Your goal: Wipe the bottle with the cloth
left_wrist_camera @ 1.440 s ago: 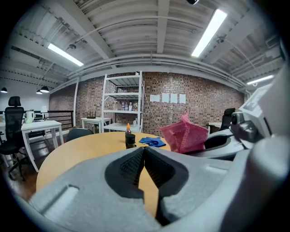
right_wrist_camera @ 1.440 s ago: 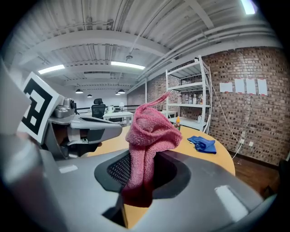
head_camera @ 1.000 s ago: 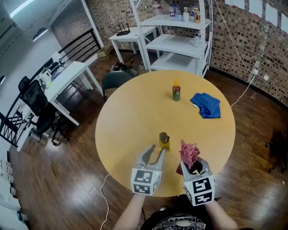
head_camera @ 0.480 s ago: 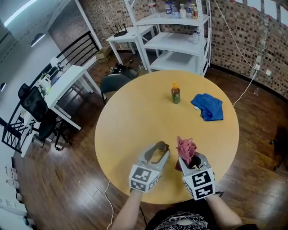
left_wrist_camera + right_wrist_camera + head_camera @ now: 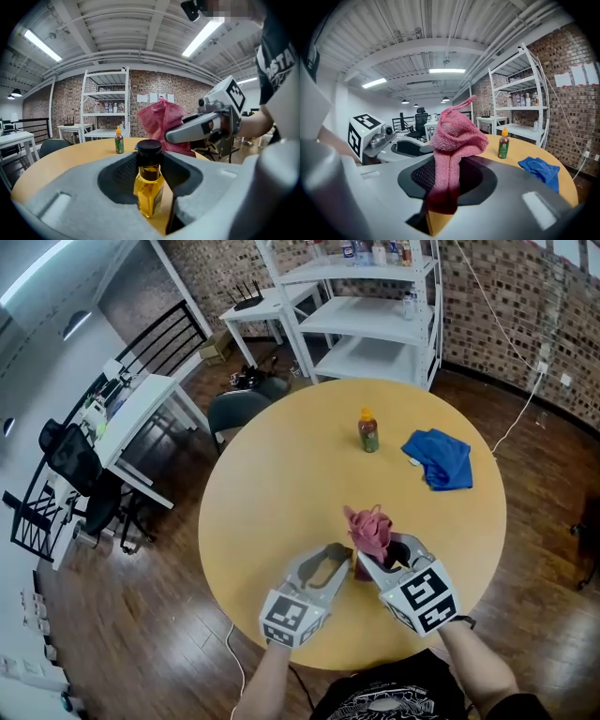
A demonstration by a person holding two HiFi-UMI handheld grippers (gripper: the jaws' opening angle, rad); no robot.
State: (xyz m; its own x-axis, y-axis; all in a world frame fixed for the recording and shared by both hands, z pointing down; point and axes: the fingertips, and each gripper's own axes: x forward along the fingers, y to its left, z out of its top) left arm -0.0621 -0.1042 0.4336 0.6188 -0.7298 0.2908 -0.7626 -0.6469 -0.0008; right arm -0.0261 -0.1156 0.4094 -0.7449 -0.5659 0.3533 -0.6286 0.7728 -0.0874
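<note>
Left tool [image 5: 336,557]: jaws closing on the bottle [image 5: 150,187], which stands between them with the pads against its sides. Bottle long axis: vertical, black cap pointing up, yellow liquid filling the body, base just above the surface [image 5: 281,474]. Position: near the edge of the round surface closest to the person.

Right tool [image 5: 375,563]: jaws clamped on the pink cloth [image 5: 454,136], which rises in a bunched fold above the jaws. The cloth sits just beside the bottle's cap (contact cannot be confirmed).

Farther out, toward the far edge, a sauce bottle [image 5: 367,430] with an orange cap stands upright. A crumpled blue cloth [image 5: 441,457] lies near it, to its right.
</note>
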